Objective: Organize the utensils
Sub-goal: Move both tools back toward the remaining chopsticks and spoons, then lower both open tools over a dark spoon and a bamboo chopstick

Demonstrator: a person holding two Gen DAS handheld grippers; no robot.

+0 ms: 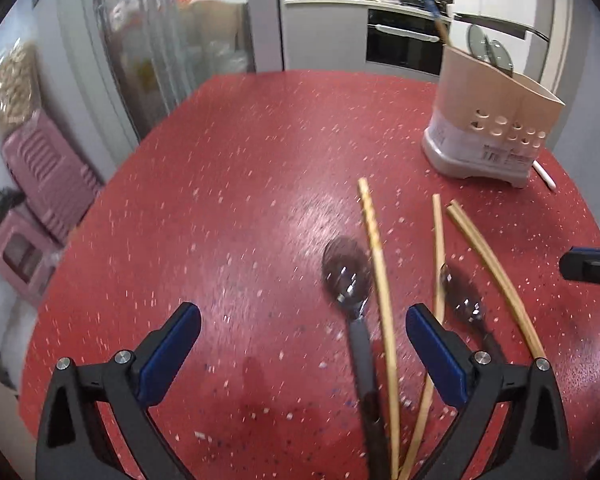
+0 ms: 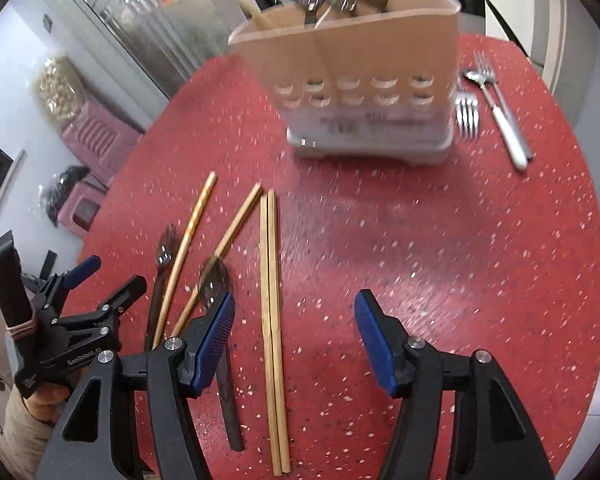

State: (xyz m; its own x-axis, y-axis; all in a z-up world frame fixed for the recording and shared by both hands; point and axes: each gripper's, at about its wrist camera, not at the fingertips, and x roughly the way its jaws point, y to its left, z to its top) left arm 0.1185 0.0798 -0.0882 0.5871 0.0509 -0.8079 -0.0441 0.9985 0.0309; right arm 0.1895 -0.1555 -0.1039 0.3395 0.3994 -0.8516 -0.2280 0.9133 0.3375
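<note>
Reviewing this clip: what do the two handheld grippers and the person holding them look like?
Both grippers are black plastic with silver round-headed screws at the joints and blue ribbed pads on the fingers. The right wrist view shows the left gripper from the side: white lettering on its body, and a black block strapped on with a tan rubber band. The hand holding it comes out of a beige sleeve. The right gripper matches.

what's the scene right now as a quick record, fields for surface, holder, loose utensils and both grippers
surface: red speckled table
holder: beige utensil caddy, upright, spoons inside
loose chopsticks: paired chopsticks side by side, two more crossed to their left
loose spoons: two dark-handled spoons among the chopsticks
forks: forks right of the caddy
left gripper: open, empty
right gripper: open, empty, above the pair
</note>
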